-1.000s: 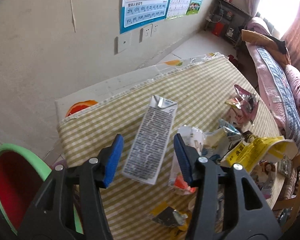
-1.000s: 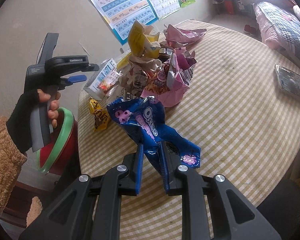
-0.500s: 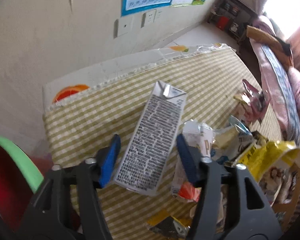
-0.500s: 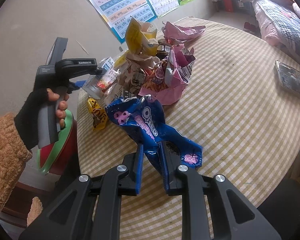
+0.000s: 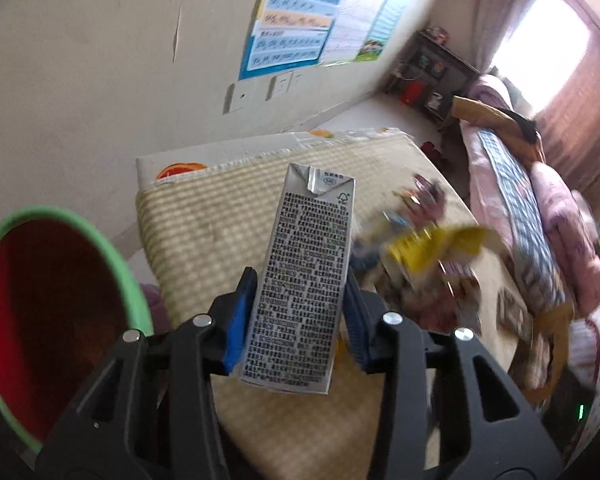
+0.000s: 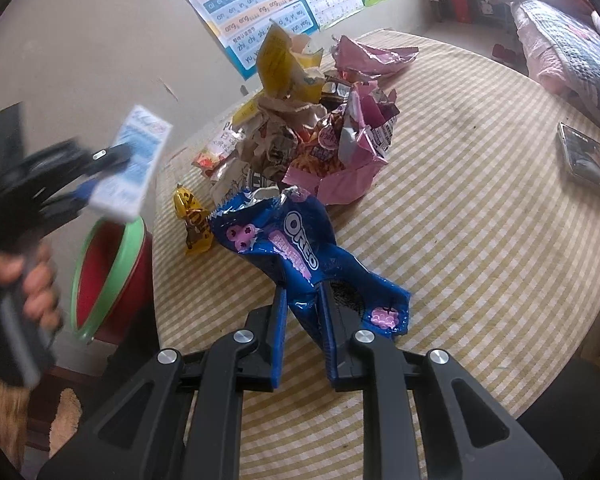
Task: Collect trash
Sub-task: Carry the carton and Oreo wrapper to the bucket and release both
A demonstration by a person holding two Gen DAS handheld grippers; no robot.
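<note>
So the left gripper [image 5: 300,312] is closing on the drink carton [image 5: 306,280], which sits right between its pads, lifted off the surface [image 5: 204,232] near the red bin [image 5: 52,320]. The right gripper [image 6: 303,336] pinches the Oreo wrapper [image 6: 296,252] lying on the surface.

Black tool [image 6: 303,320], blue pads [image 5: 236,320], silver screws; tan fuzzy sleeve [image 6: 0,412].

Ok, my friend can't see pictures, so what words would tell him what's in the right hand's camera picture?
The right gripper pinches a blue Oreo wrapper over a checked table piled with crumpled wrappers. At left, the left gripper, its jaws closing, lifts a small carton above a green-rimmed red bin.
</note>
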